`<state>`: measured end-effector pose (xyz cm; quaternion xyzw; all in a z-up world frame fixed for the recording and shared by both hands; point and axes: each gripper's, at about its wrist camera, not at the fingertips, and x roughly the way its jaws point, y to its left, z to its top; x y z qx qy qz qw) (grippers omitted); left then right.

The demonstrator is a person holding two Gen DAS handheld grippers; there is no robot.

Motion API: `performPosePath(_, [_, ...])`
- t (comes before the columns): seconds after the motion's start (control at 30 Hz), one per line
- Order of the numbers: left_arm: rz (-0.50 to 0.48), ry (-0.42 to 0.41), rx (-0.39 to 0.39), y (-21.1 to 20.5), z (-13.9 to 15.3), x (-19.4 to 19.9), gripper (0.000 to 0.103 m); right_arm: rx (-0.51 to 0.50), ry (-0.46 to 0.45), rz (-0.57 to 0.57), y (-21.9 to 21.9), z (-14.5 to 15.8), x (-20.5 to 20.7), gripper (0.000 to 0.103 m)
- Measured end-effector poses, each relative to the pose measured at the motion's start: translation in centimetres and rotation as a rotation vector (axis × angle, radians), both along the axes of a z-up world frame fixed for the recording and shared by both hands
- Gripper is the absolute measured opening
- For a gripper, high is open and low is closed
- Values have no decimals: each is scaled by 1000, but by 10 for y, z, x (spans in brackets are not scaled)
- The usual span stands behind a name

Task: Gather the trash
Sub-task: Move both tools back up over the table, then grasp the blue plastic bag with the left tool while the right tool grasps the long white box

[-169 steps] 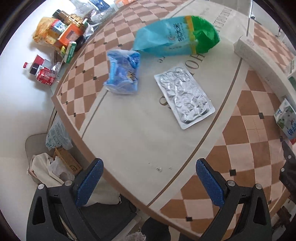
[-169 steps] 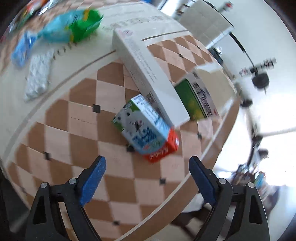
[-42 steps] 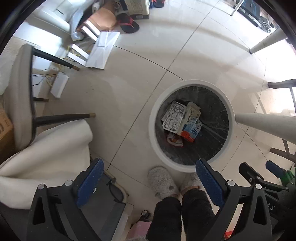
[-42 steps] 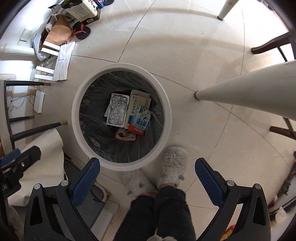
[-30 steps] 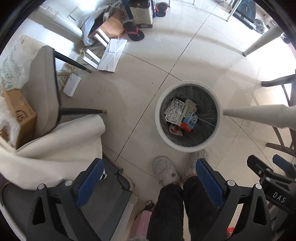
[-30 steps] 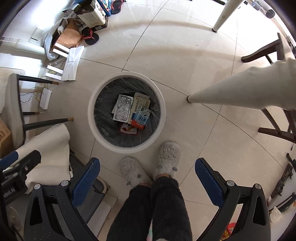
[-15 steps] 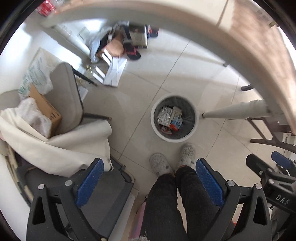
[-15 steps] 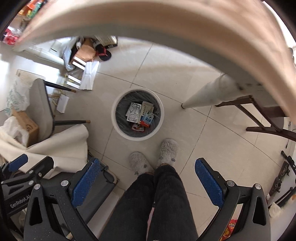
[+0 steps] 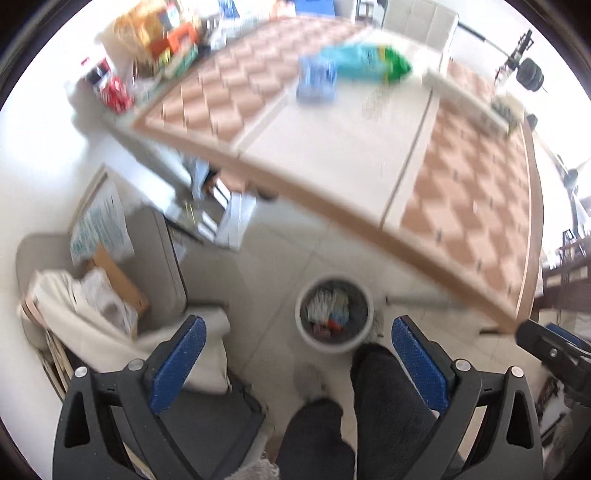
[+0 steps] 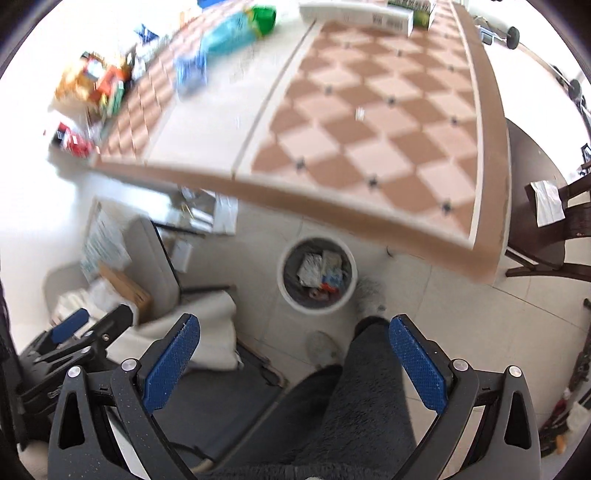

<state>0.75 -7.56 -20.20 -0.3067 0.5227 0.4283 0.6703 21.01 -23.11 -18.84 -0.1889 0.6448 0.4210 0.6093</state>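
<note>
A round white trash bin stands on the floor under the table edge, holding a foil pack and cartons. On the checkered table lie a blue wrapper, a teal and green bag and a long white box. My left gripper is open and empty, high above the floor. My right gripper is open and empty too. Both views are blurred by motion.
A grey chair with a cardboard box and white cloth stands left of the bin. A person's dark-trousered legs and slippers are in front of the bin. Snack packets crowd the table's far left corner. A dark wooden chair stands at right.
Both grippers have risen and tilted up from over the bin; the tabletop with its remaining trash has come into view. Both stay open and empty.
</note>
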Motion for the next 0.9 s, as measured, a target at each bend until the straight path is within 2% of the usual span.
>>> performPosePath(0.17, [43,17,82,53,22,56,103,14,-62,-18,46,29,75,103])
performPosePath(0.27, [105,45,70,96,19,86,103,-21,-113,2,87,25,127,103])
performPosePath(0.4, [186,40,2,155,4,116,103,-85,-195,75,164,8,191,103])
performPosePath(0.53, [194,106,-2,205,-20,142,103,-147,-259,155,249,-22,246,103])
performPosePath(0.77, [156,173,-89,273,-79,165,102,-279,-370,364,361,-79,275,103])
performPosePath(0.83, [152,189,-112,284,-92,167,102,-323,-391,411,380,-96,277,99])
performPosePath(0.87, [149,183,-125,289,-97,168,102,-339,-383,418,387,-104,279,86])
performPosePath(0.9, [148,177,-137,292,-101,168,102,-354,-366,408,392,-111,283,62])
